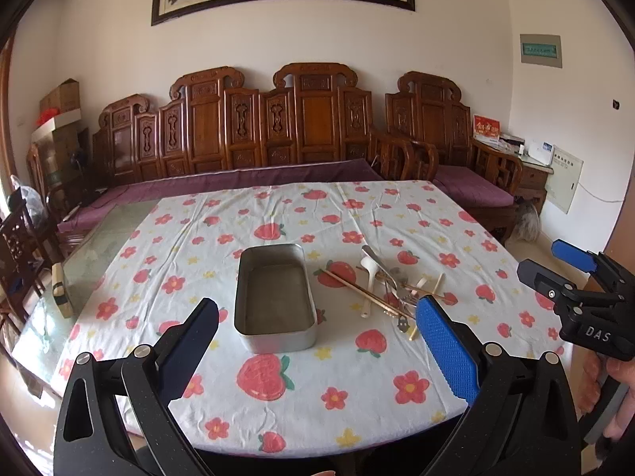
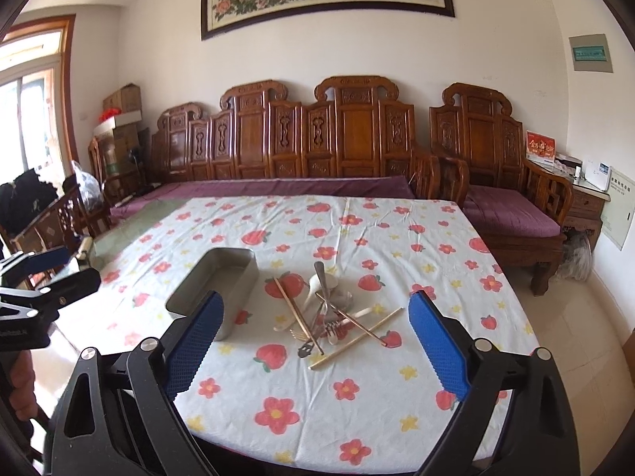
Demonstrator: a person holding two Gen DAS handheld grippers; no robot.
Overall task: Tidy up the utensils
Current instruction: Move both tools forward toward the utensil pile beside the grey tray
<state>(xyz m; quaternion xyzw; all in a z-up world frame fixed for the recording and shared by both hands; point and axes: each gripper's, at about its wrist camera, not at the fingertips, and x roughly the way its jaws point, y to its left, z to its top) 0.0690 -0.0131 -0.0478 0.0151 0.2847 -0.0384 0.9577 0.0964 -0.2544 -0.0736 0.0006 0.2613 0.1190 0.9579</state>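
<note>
An empty metal tin point(image 1: 274, 297) sits mid-table; it also shows in the right wrist view point(image 2: 216, 287). Right of it lies a loose pile of utensils point(image 1: 391, 289): gold chopsticks, a white spoon, metal spoons and forks. The pile shows in the right wrist view point(image 2: 329, 313) too. My left gripper point(image 1: 317, 341) is open and empty, held above the table's near edge in front of the tin. My right gripper point(image 2: 315, 341) is open and empty, held near the front edge in front of the pile. It also shows in the left wrist view point(image 1: 555, 269).
The table carries a white cloth with strawberries and flowers point(image 1: 341, 388). Bare glass tabletop point(image 1: 99, 242) shows at the left. A carved wooden sofa with purple cushions point(image 1: 278, 139) stands behind the table. A side cabinet point(image 2: 583, 198) is at the far right.
</note>
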